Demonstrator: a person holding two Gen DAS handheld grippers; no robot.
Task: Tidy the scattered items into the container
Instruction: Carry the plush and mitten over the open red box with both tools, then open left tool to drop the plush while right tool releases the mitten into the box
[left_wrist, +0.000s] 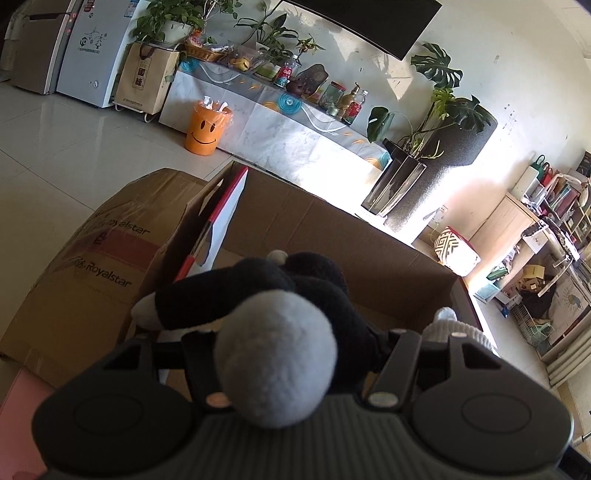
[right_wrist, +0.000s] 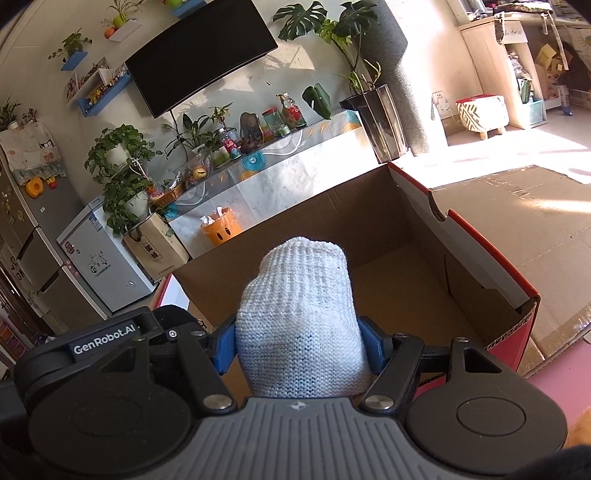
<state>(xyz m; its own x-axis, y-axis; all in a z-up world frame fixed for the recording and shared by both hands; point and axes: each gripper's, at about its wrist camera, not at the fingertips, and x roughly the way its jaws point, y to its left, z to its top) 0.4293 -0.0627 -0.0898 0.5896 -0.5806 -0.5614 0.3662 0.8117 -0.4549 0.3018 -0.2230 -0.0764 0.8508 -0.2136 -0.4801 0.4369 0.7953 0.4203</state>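
An open cardboard box (left_wrist: 332, 210) with red and white outer sides sits on the floor, and its inside (right_wrist: 399, 280) looks empty. My left gripper (left_wrist: 295, 332) is shut on a black plush toy (left_wrist: 258, 291) with a grey pompom, held over the box's near edge. My right gripper (right_wrist: 299, 343) has its blue pads (right_wrist: 225, 347) pressed on a white knitted hat (right_wrist: 299, 302), also held above the box's near side. The hat (left_wrist: 454, 328) shows at the right in the left wrist view. Both grippers' fingertips are hidden by what they hold.
Flattened cardboard (left_wrist: 92, 258) lies left of the box and more (right_wrist: 517, 206) lies to its right. An orange smiley bin (left_wrist: 207, 129), a low marble-look cabinet (left_wrist: 280, 133) and a tall planter (left_wrist: 395, 184) stand behind. A pink mat (right_wrist: 554, 373) lies near me.
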